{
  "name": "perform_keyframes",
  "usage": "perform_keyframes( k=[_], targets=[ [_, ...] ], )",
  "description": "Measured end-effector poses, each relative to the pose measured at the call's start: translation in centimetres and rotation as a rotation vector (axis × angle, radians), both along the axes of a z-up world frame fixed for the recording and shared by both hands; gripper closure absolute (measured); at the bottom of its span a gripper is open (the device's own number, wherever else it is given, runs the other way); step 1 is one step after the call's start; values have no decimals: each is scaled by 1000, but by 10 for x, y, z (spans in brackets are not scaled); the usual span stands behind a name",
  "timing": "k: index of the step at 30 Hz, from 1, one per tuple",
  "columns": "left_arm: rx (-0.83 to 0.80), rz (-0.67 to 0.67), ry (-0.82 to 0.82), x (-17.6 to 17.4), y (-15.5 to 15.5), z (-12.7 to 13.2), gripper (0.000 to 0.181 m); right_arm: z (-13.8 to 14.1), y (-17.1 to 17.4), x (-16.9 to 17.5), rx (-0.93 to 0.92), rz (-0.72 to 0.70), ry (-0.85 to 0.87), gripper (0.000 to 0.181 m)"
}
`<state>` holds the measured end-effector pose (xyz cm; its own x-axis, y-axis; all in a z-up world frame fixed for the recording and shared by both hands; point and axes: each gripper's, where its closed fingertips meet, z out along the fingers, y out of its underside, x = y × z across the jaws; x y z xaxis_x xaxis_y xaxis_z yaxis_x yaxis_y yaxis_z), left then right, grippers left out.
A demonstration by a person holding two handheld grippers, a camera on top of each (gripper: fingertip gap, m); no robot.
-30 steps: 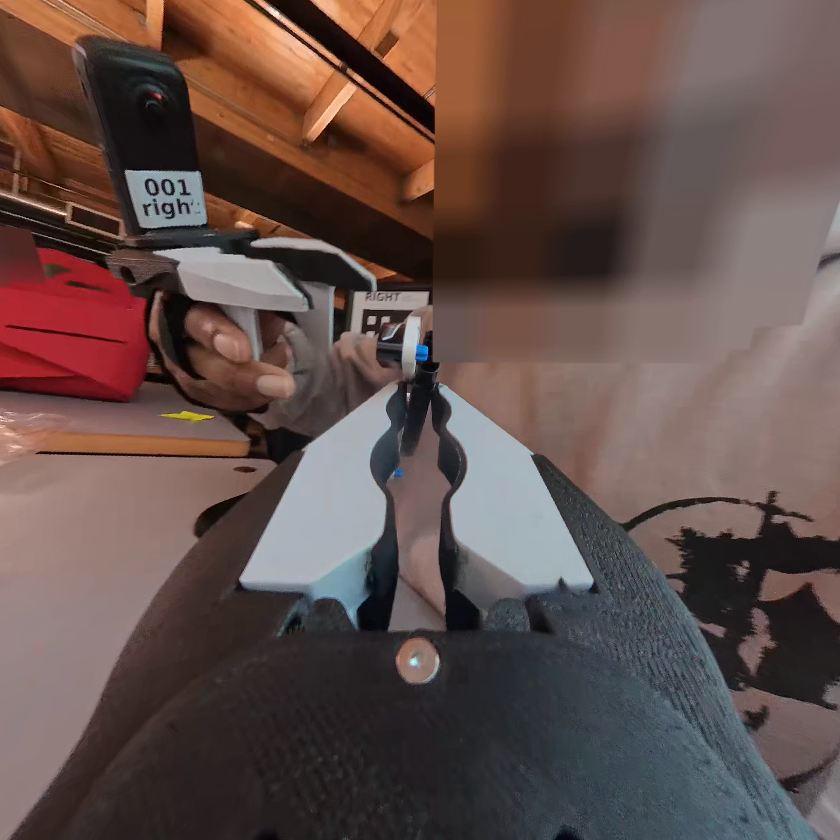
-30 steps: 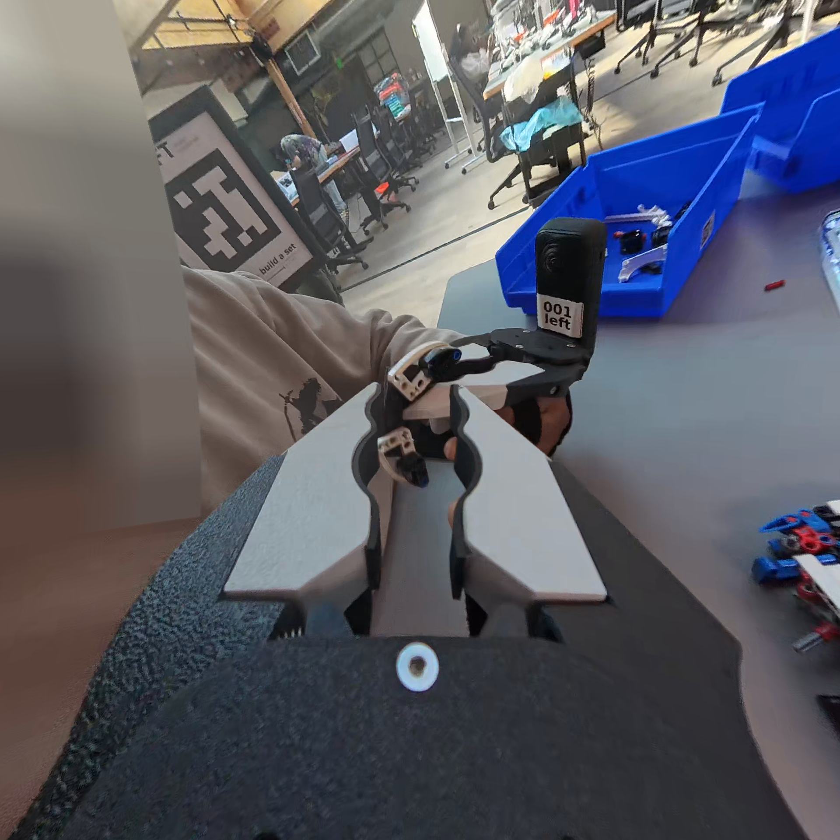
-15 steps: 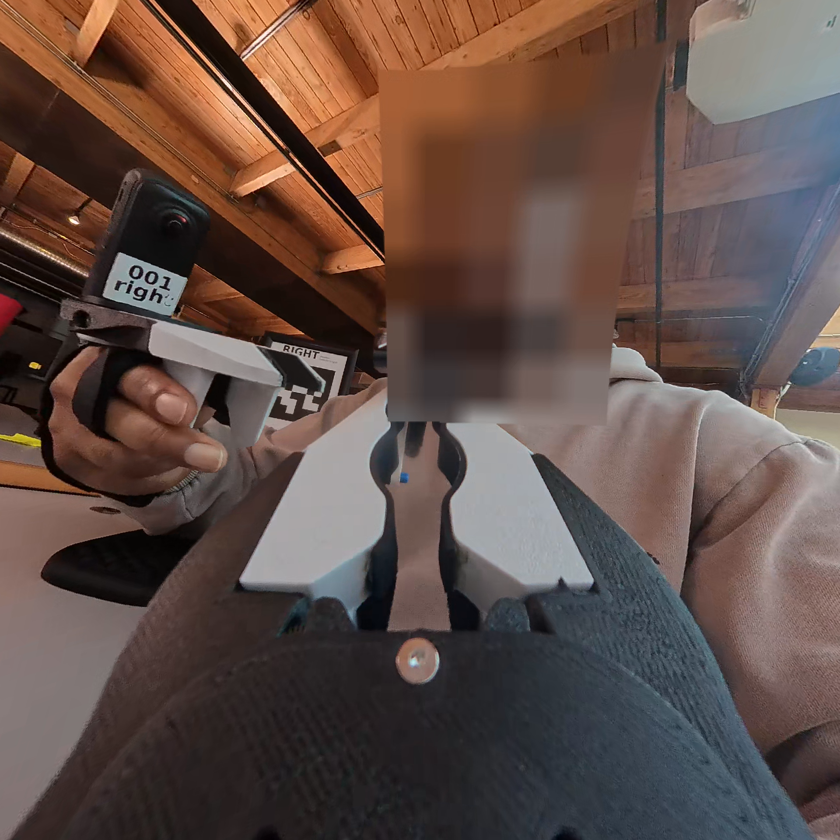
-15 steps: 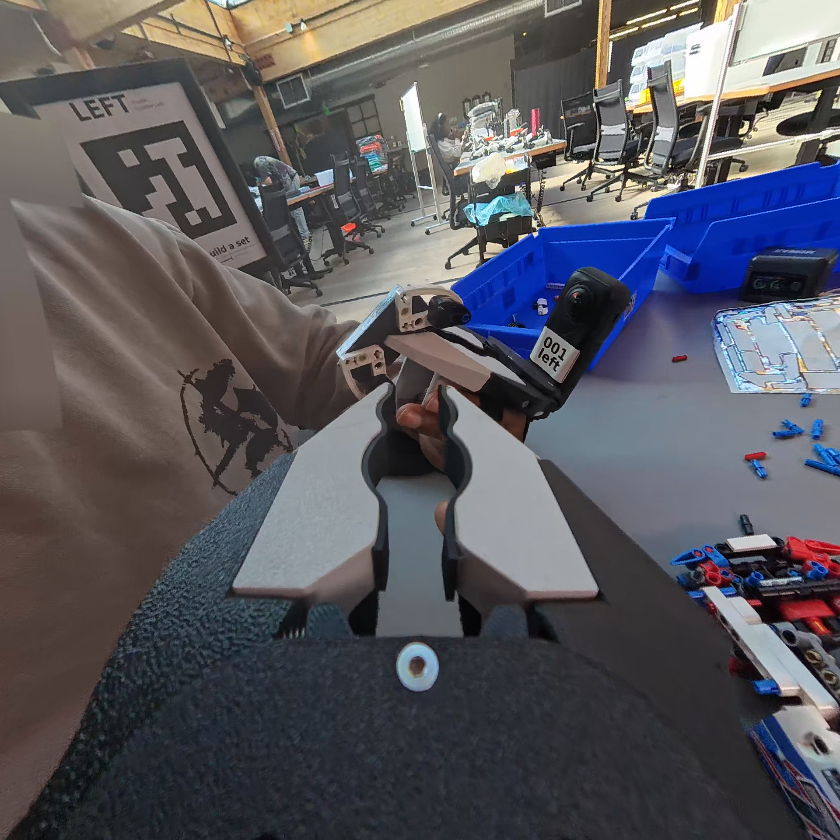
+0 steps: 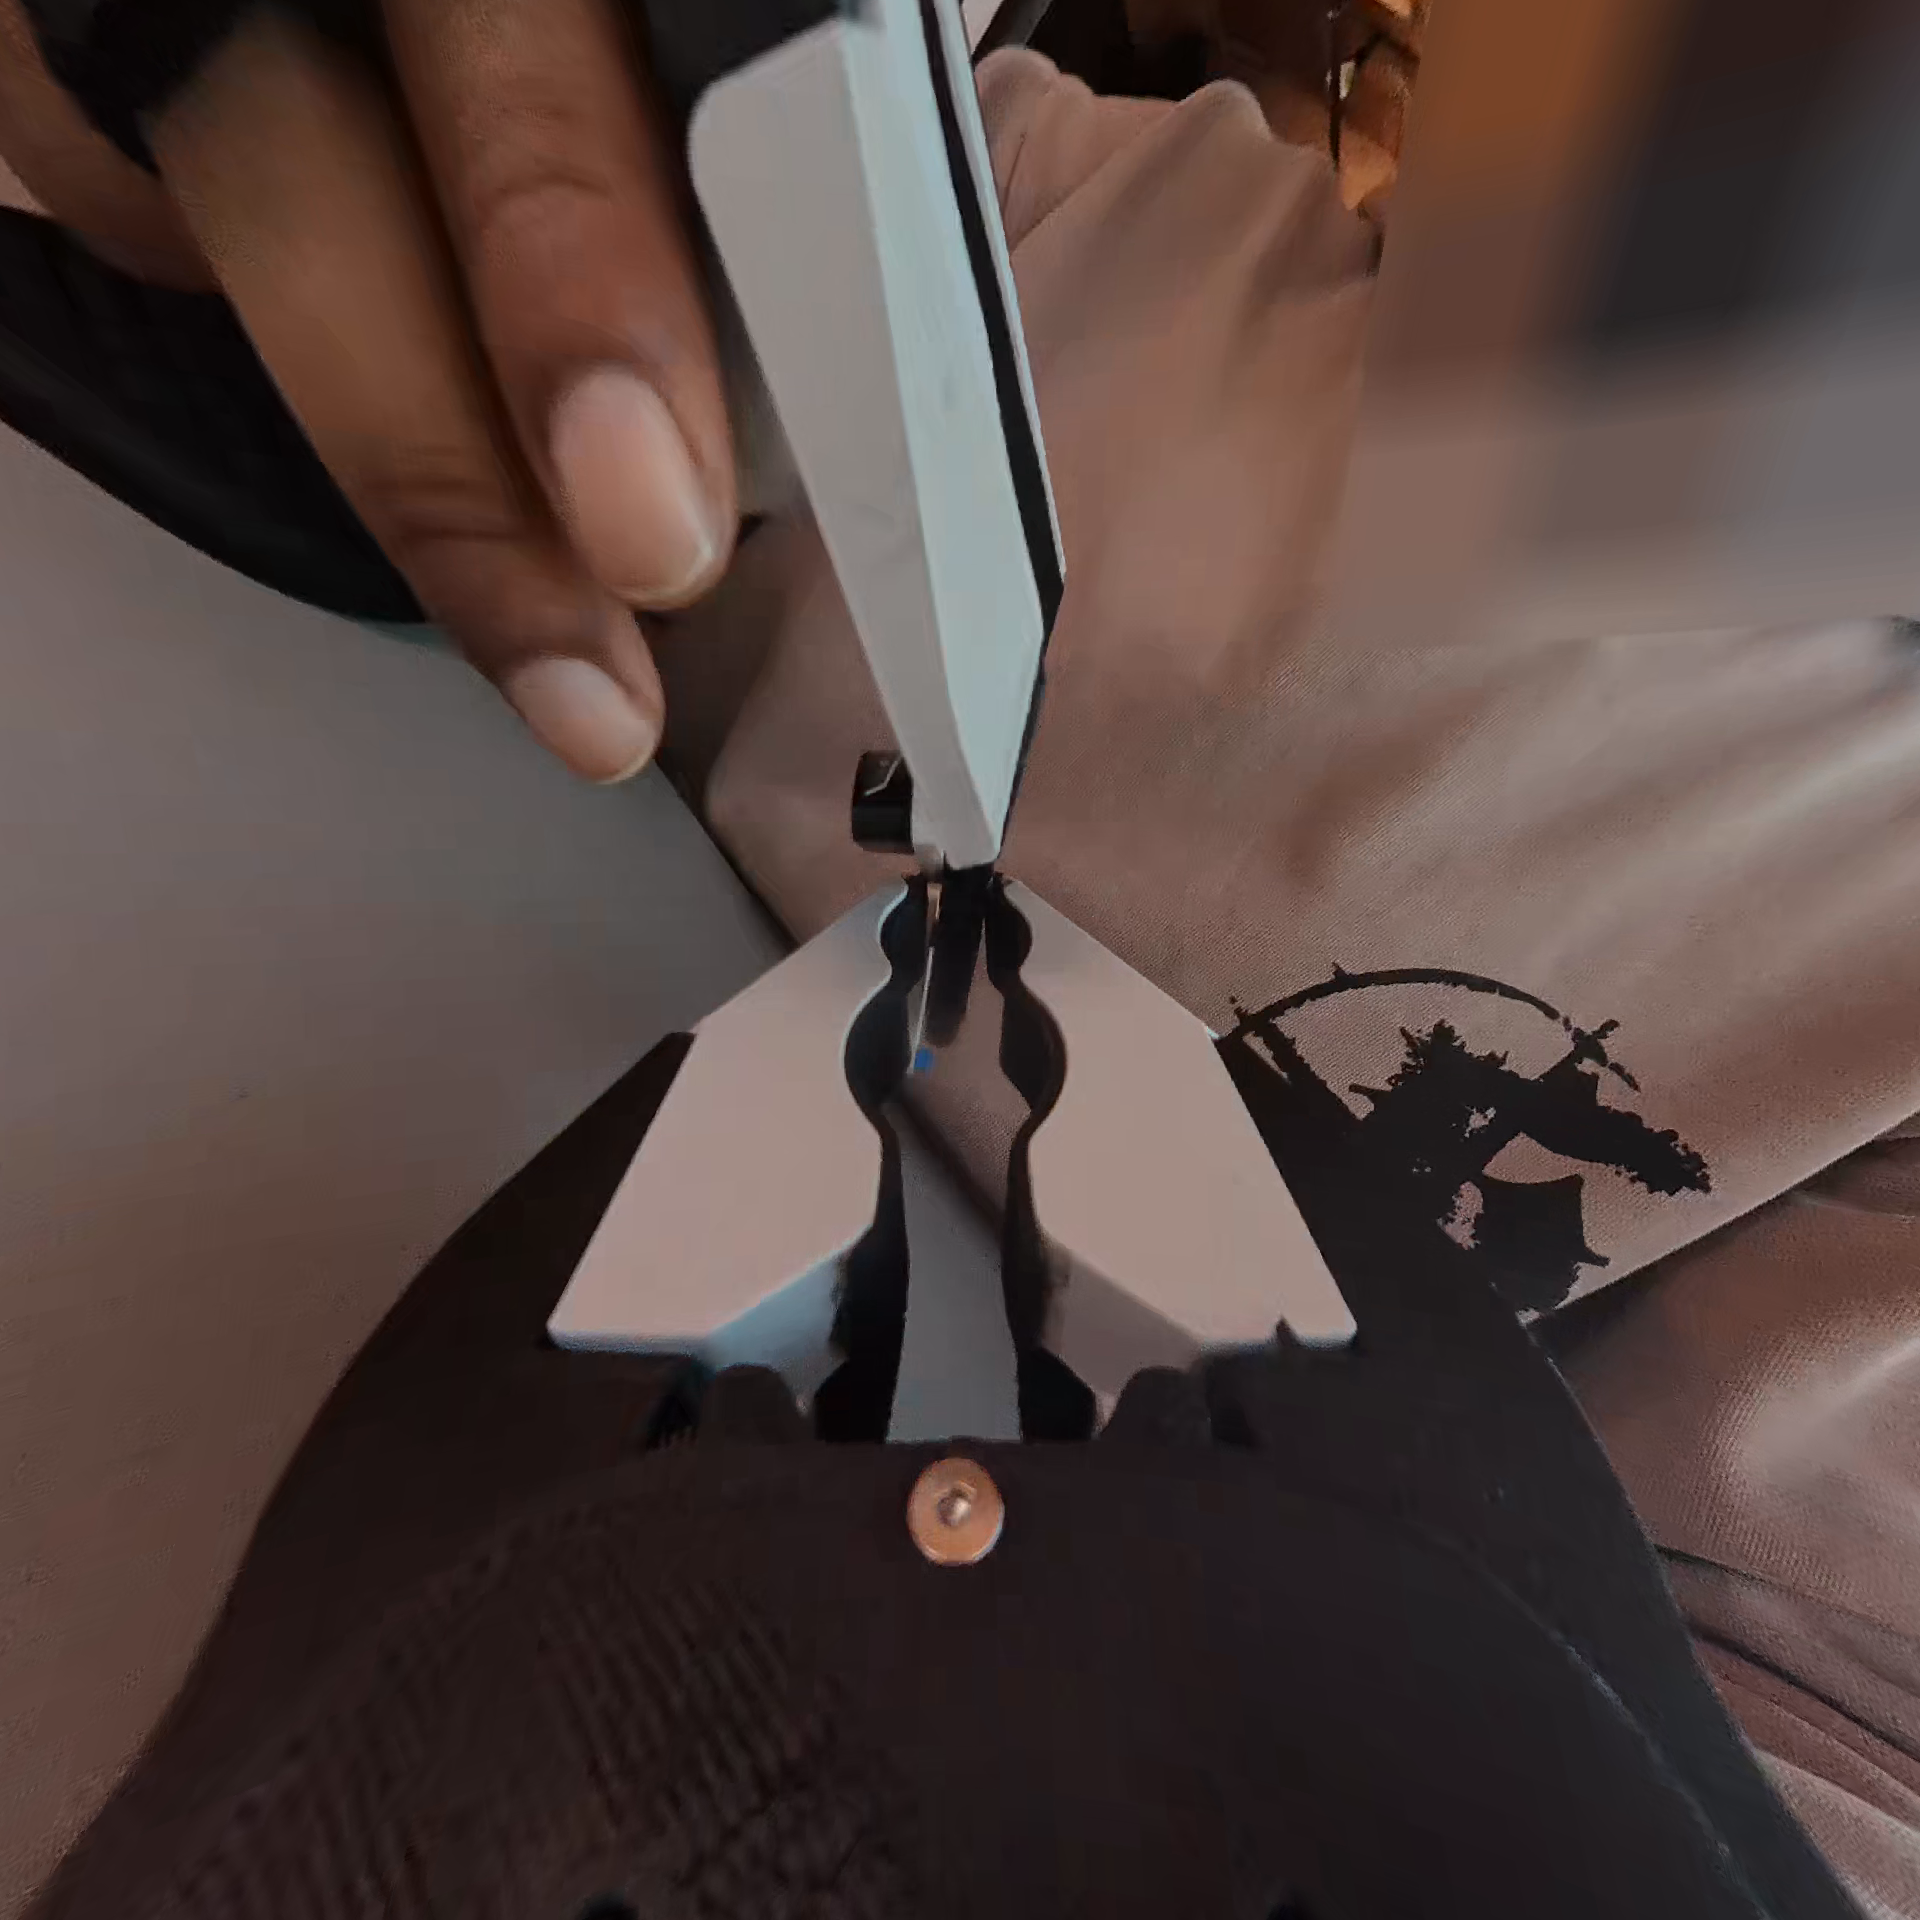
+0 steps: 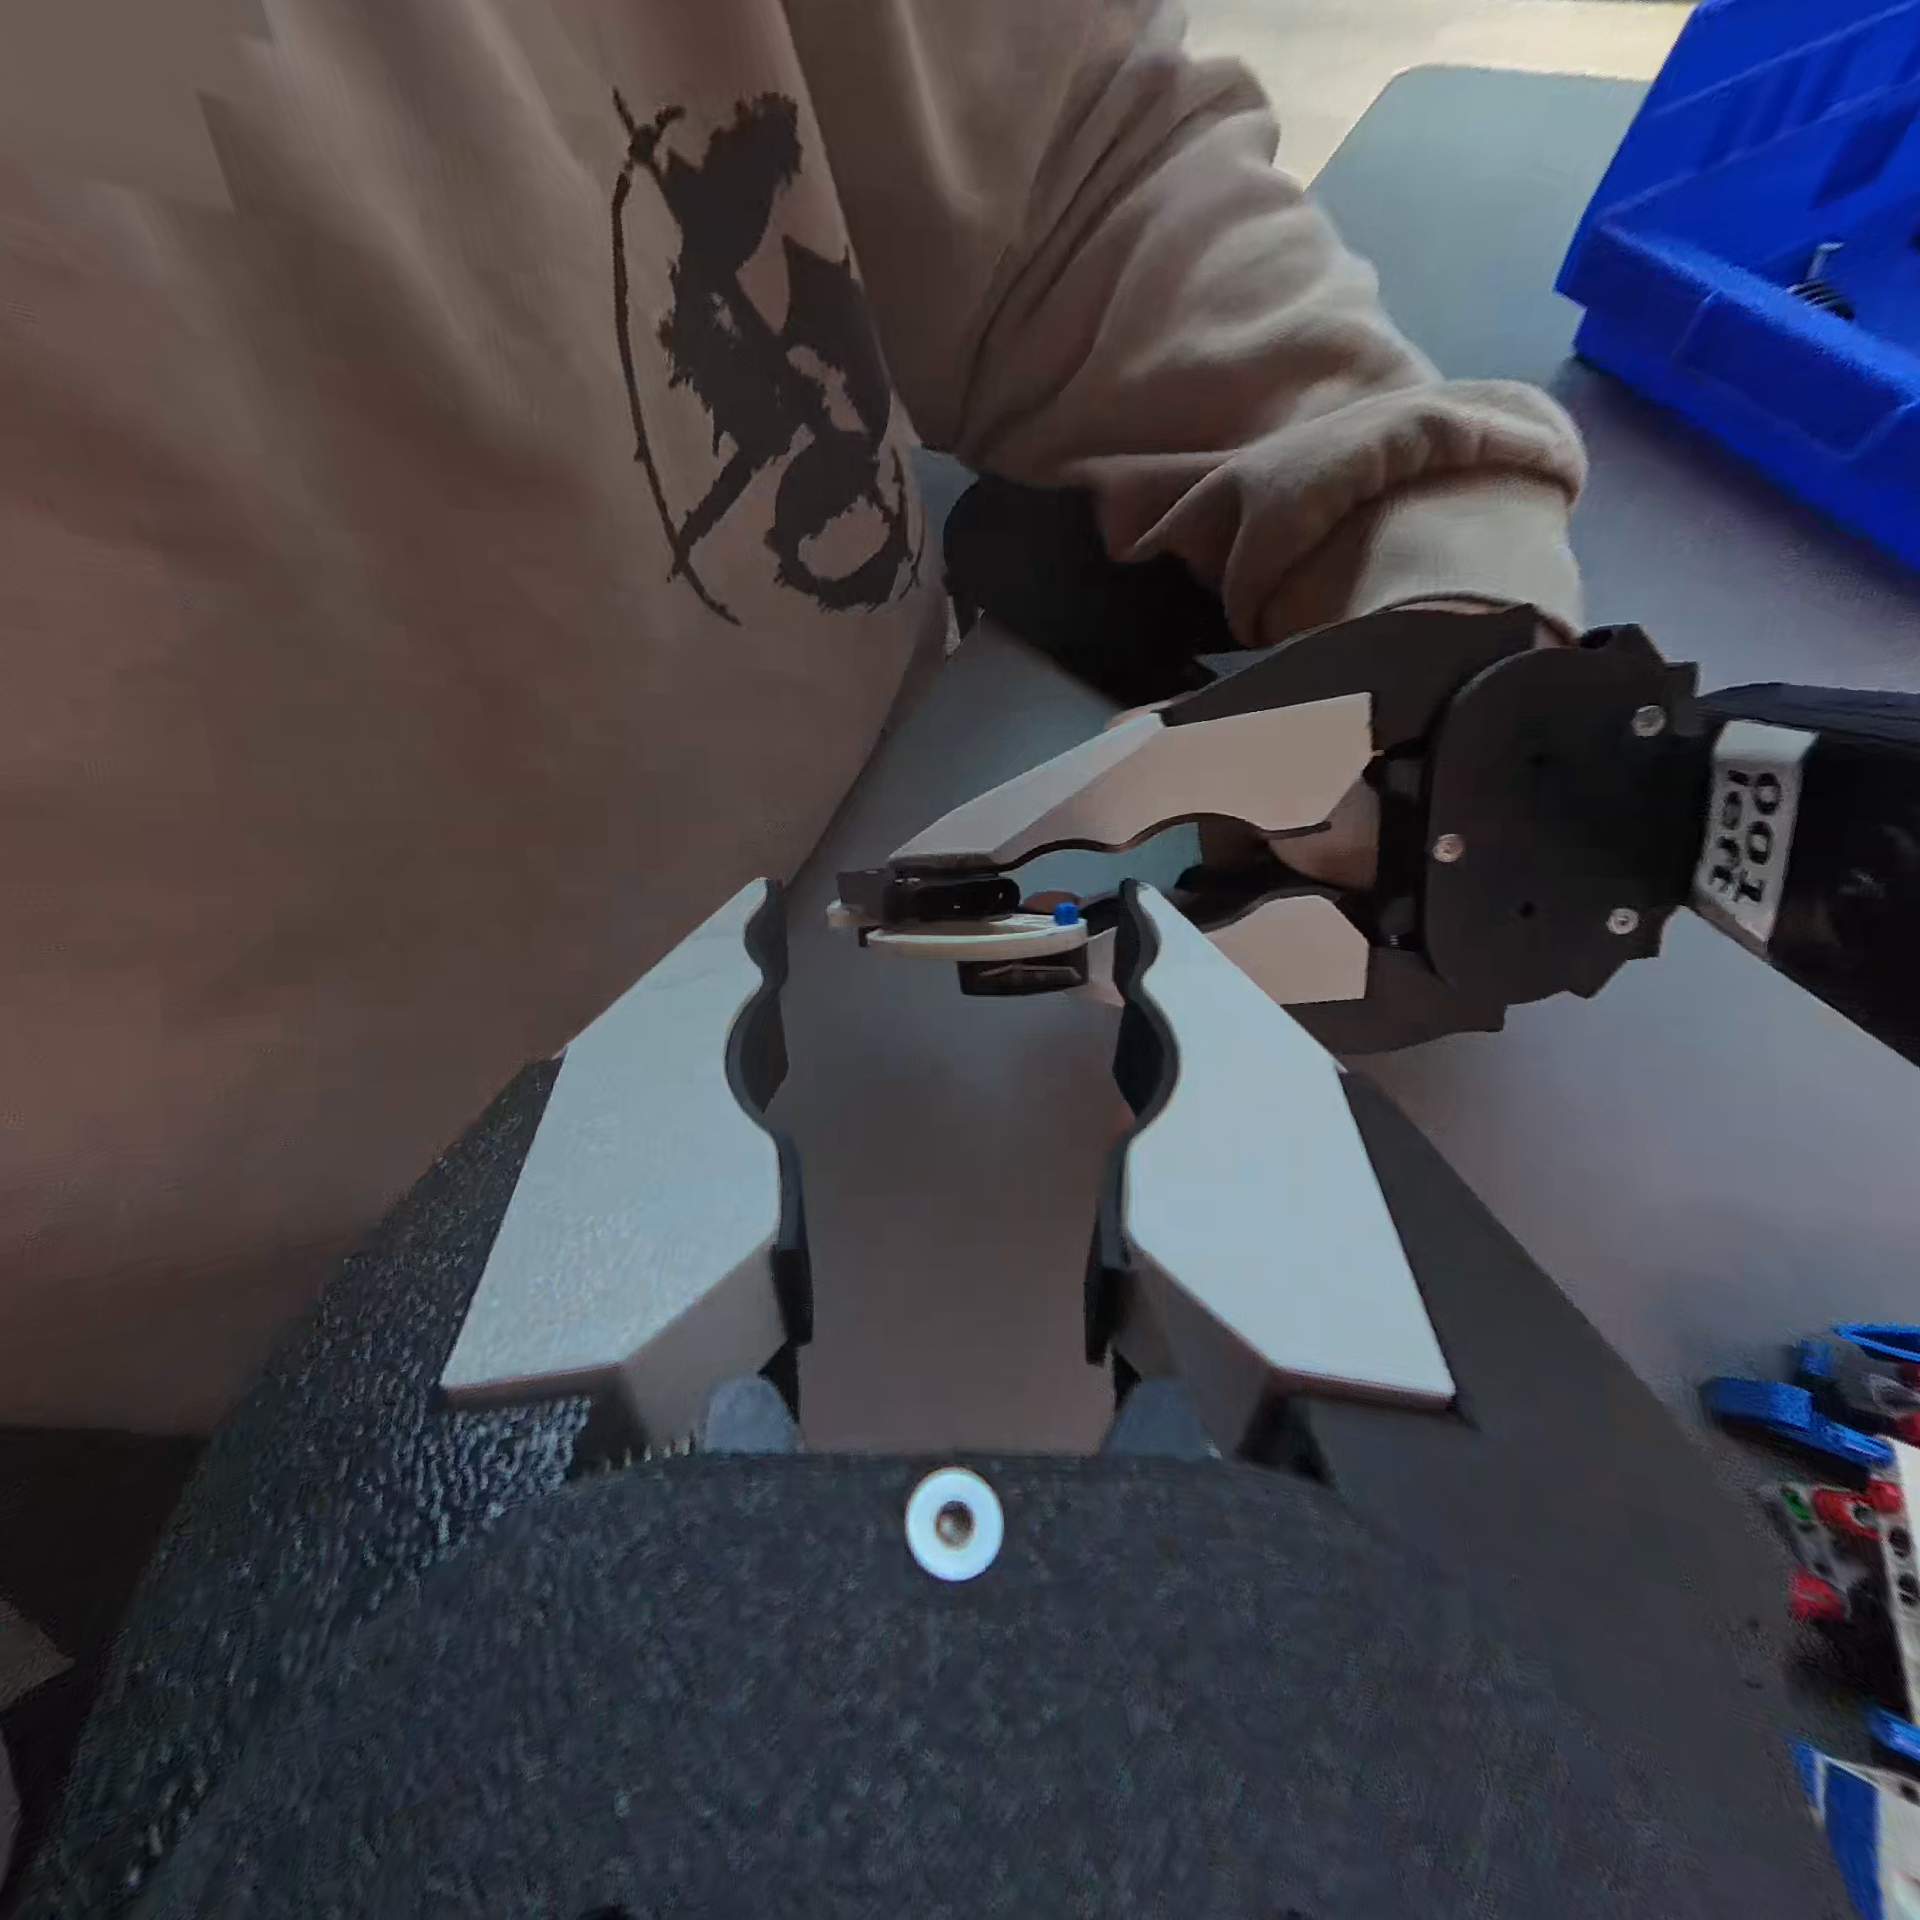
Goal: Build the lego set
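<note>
— We see the right tool with a rough, grainy black plastic body and smooth matt grey finger plates; a shiny metal rivet sits in it.

— And we note the left tool in matt black plastic, the soft beige cloth sweatshirt, the smooth matt grey worktop, and a glossy blue plastic bin.

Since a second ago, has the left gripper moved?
Yes. In the right wrist view the left gripper, shut on the lego piece, has dropped lower and nearer the table, clear of the blue bin.
</note>
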<state>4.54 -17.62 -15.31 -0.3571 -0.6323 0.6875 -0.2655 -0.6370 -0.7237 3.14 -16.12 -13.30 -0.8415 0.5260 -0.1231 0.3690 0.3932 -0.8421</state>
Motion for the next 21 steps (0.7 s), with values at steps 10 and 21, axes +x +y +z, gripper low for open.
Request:
perform_keyframes(
  k=[10,21],
  targets=[
    [-40,-4,49,-9,7,-5,177,-19,15,3,110,-132,74,138],
    [-78,45,56,-13,20,-6,177,-19,27,9,88,-170,90,156]
  ],
)
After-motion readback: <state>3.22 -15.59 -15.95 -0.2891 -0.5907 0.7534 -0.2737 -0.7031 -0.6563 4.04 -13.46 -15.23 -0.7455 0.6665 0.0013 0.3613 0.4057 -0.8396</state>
